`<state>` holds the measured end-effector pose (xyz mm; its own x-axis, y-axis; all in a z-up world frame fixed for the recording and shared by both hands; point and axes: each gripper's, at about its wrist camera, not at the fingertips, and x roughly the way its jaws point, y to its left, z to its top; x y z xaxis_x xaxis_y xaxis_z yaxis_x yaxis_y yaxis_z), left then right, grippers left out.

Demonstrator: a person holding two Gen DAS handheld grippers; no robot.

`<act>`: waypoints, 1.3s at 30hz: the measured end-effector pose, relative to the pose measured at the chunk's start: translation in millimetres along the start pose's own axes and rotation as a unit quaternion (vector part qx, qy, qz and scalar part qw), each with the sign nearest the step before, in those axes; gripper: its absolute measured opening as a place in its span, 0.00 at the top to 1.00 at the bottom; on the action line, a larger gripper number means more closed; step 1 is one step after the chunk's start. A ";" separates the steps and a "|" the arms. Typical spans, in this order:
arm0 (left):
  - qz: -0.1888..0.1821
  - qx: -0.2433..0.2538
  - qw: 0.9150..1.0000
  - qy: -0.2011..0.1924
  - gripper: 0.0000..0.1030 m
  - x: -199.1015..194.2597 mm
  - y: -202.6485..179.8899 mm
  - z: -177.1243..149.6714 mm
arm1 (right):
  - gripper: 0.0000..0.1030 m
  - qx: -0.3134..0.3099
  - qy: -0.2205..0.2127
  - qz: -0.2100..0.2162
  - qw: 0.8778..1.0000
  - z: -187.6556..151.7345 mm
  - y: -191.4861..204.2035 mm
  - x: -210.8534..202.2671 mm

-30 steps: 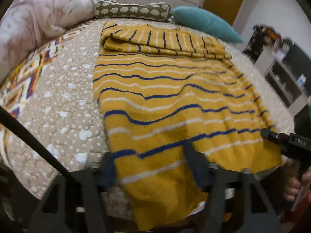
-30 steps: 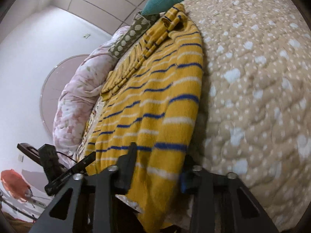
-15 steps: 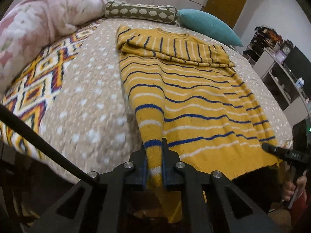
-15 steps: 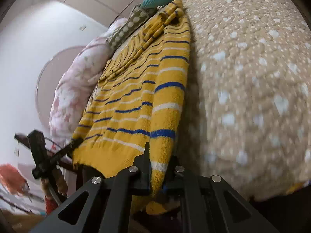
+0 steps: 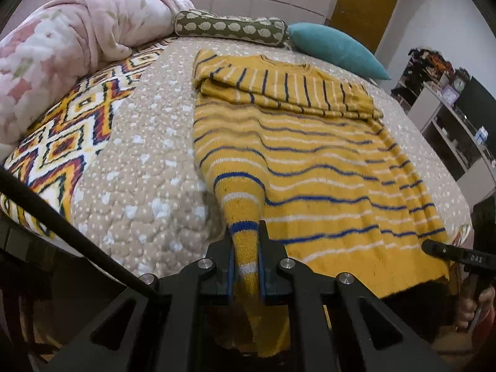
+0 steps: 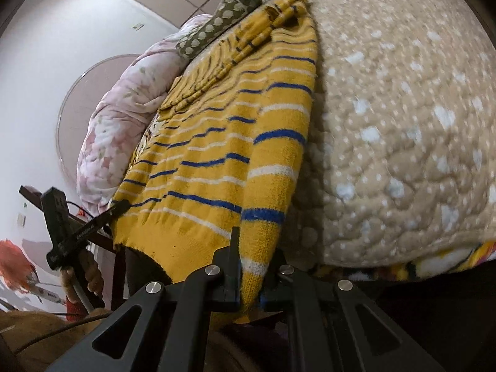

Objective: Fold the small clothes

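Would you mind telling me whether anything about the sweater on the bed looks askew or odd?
Nothing looks damaged. The yellow striped sweater lies flat on the quilt except its near hem, bunched into ridges where the left gripper and right gripper pinch its corners.

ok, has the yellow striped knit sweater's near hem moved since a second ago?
Yes. The yellow striped knit sweater hem corner is pinched up off the beige quilted bedspread.

Sweater [image 5: 310,167]: mustard yellow, thin blue and white stripes. Quilt [image 5: 145,161] under sweater: beige, white dots. Blanket [image 5: 62,142] left of sweater: white, orange, dark red, black diamond pattern. Duvet [image 5: 71,40] beyond blanket: pink floral. Bolster [image 5: 229,28] beyond sweater: olive, cream blobs. Cushion [image 5: 334,49] right of bolster: plain teal.
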<state>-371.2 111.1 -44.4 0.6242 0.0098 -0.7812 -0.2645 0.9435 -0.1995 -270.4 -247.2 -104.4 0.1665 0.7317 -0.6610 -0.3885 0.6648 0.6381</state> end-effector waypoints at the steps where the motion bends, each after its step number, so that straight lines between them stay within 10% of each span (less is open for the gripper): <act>1: -0.003 -0.004 1.000 -0.003 0.90 -0.1 0.7 3.9 | 0.92 -0.003 -0.002 0.002 1.000 3.5 3.1 -0.7; 13: -0.021 -0.028 0.997 -0.063 0.90 19.2 -1.2 124.6 | 0.92 -0.071 -0.082 -0.004 0.994 113.8 46.6 -10.5; 20: -0.013 -0.060 0.998 -0.030 0.90 87.4 7.9 210.9 | 0.92 -0.043 -0.118 -0.024 0.992 213.3 45.0 15.1; 35: -0.036 -0.149 0.988 0.027 0.86 183.1 46.8 260.8 | 0.83 0.098 -0.091 -0.025 0.991 315.9 -25.2 101.2; 39: -0.059 -0.189 0.980 0.012 0.62 187.7 60.0 265.4 | 0.65 0.130 -0.097 -0.011 0.987 332.4 -39.1 114.1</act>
<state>-74.8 257.4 -46.0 0.6509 -0.1038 -0.7521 -0.4483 0.7469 -0.4911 65.0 -139.7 -73.5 0.3523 0.7146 -0.6043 -0.1414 0.6789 0.7205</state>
